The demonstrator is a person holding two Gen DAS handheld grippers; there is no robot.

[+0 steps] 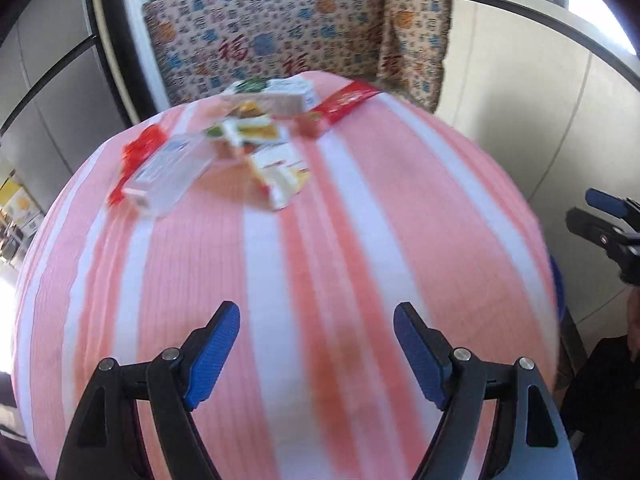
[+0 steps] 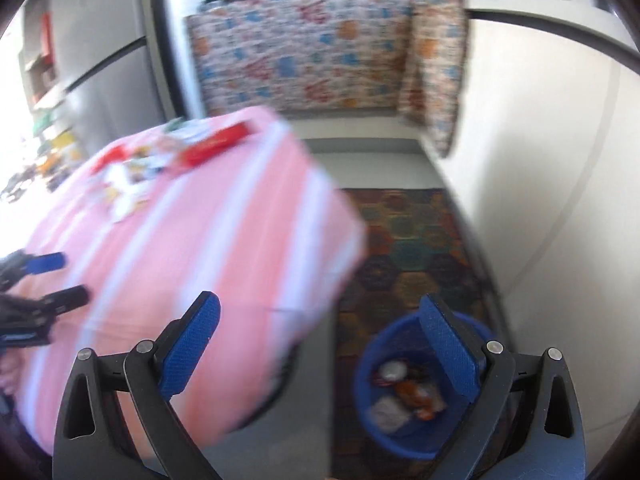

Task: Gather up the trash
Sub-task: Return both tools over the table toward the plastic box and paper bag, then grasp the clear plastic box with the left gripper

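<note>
1. Trash [image 1: 224,152], boxes and wrappers, lies heaped upper left on the striped tablecloth [image 1: 320,280];
2. blue bin [image 2: 362,380], lower right, holds crumpled wrappers [image 2: 404,394];
3. my left gripper [image 1: 316,354] and right gripper [image 2: 320,352] gape wide, empty.

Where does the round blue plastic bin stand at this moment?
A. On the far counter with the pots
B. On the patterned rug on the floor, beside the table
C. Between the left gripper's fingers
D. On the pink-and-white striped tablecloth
B: the round blue plastic bin, already holding some wrappers, sits on the patterned rug below the edge of the striped tablecloth.
</note>
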